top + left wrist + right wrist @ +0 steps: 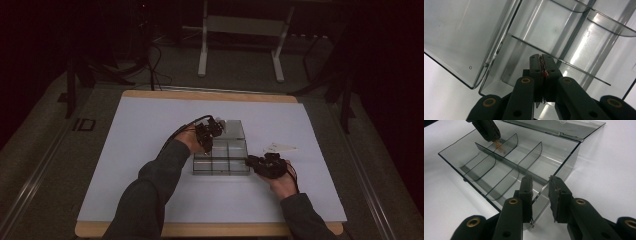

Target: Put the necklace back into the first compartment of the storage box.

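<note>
A clear plastic box with several compartments lies on the white table, its lid folded open at the back. My left gripper hangs over a back left compartment, pointing down. In the left gripper view its jaws are shut on a small orange-red piece. That piece dangles below the left gripper just above a divider. My right gripper sits at the box's front right corner. Its jaws straddle the box's wall, with both pads touching it.
A small pale clear packet lies on the table to the right of the box. The white sheet covers a wooden tabletop. Beyond the table's far edge stand a white frame's legs on a dark floor.
</note>
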`<action>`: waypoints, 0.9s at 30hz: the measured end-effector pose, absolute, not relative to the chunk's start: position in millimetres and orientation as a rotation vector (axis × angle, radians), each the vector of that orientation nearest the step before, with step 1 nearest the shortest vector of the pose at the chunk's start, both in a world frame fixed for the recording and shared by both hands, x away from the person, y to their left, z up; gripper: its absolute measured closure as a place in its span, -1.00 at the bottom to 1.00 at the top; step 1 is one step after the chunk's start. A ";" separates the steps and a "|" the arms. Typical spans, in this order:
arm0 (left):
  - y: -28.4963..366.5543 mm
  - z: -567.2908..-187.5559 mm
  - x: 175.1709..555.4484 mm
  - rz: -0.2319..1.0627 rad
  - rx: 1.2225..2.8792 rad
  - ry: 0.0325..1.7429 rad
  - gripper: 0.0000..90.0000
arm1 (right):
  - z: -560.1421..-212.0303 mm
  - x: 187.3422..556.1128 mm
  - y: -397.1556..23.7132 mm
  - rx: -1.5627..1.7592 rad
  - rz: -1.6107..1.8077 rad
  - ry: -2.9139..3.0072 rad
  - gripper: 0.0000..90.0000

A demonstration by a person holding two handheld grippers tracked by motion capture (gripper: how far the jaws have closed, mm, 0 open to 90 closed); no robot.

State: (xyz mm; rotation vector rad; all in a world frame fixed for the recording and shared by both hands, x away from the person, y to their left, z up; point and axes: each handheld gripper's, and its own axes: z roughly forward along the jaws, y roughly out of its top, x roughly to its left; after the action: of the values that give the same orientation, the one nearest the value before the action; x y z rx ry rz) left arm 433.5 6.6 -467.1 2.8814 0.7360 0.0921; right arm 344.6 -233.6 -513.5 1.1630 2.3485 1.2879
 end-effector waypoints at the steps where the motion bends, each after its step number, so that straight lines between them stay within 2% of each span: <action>1: 7.0 -466.8 433.7 0.089 2.879 0.735 0.95 | -513.5 344.6 -233.7 1.162 1.288 2.349 0.63; 27: 19.5 -457.7 435.0 0.097 2.826 0.759 0.88 | -513.6 344.5 -233.7 1.162 1.288 2.348 0.63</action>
State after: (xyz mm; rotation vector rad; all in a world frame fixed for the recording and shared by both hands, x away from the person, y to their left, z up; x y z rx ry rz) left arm 435.0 19.5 -457.7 2.8258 0.7588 0.0971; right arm 344.5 -233.7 -513.6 1.1622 2.3484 1.2883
